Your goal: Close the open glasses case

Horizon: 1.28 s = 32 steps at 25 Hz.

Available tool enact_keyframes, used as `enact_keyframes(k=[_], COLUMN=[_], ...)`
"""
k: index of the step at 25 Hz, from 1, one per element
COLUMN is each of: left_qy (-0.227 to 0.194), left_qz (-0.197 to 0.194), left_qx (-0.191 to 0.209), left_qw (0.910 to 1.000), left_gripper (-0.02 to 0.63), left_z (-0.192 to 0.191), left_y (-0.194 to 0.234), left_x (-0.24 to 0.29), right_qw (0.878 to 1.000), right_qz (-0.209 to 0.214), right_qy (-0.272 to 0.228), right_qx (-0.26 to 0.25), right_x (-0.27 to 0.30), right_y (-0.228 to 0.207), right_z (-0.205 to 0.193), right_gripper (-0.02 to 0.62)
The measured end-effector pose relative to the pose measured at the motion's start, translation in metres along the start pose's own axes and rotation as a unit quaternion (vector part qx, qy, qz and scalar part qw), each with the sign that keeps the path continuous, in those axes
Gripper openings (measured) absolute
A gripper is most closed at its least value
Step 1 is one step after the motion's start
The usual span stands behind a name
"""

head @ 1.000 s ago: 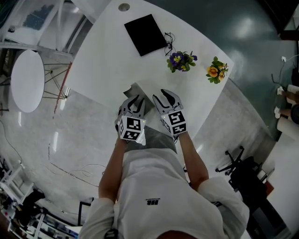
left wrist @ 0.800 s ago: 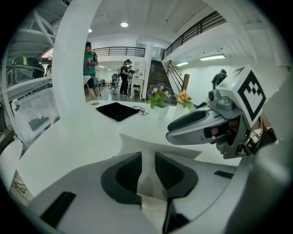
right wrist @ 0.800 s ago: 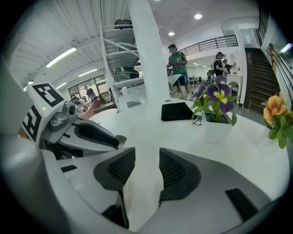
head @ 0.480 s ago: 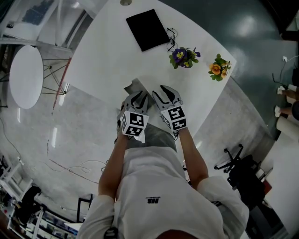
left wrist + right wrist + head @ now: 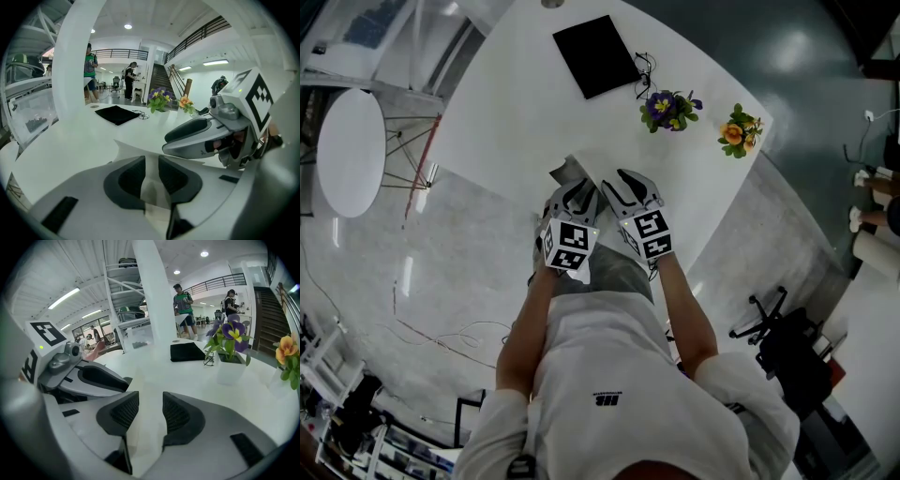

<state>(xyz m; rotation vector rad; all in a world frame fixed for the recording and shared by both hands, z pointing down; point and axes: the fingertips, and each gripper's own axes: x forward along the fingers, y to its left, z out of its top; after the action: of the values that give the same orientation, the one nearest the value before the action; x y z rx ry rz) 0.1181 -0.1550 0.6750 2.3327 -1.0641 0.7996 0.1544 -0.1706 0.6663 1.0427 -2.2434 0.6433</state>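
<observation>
Left to right, head view: my left gripper [image 5: 574, 194] reaches over the near edge of the white table [image 5: 506, 112], onto the pale grey glasses case [image 5: 564, 173], which lies open just inside that edge. In the left gripper view I see its jaws at a narrow setting with a pale flap of the case standing between the pads. My right gripper [image 5: 627, 184] sits just beside it, at the case's right side. Its jaws are a little wider, with a pale panel of the case in the gap, lying toward one pad. Farther back I see a black pouch [image 5: 595, 56], purple flowers [image 5: 667, 110] and orange flowers [image 5: 737, 134].
</observation>
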Motion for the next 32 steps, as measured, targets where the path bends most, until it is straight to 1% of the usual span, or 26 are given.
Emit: enact_keyframes(k=[14,32], left_qy=[-0.001,0.003], left_qz=[-0.008,-0.012], left_qx=[0.006,0.004], left_qw=[0.9999,0.9999], left_gripper=[0.1,0.1], left_z=[-0.006,-0.025], left_y=[0.003,0.011], left_x=[-0.012,-0.026], right_qw=[1.0,1.0], right_qz=[-0.009,-0.012], right_qy=[-0.001,0.0], right_qx=[0.0,-0.011], right_x=[-0.003,-0.001], right_y=[0.015,0.038], right_z=[0.001,-0.001], right_gripper=[0.149,0.149])
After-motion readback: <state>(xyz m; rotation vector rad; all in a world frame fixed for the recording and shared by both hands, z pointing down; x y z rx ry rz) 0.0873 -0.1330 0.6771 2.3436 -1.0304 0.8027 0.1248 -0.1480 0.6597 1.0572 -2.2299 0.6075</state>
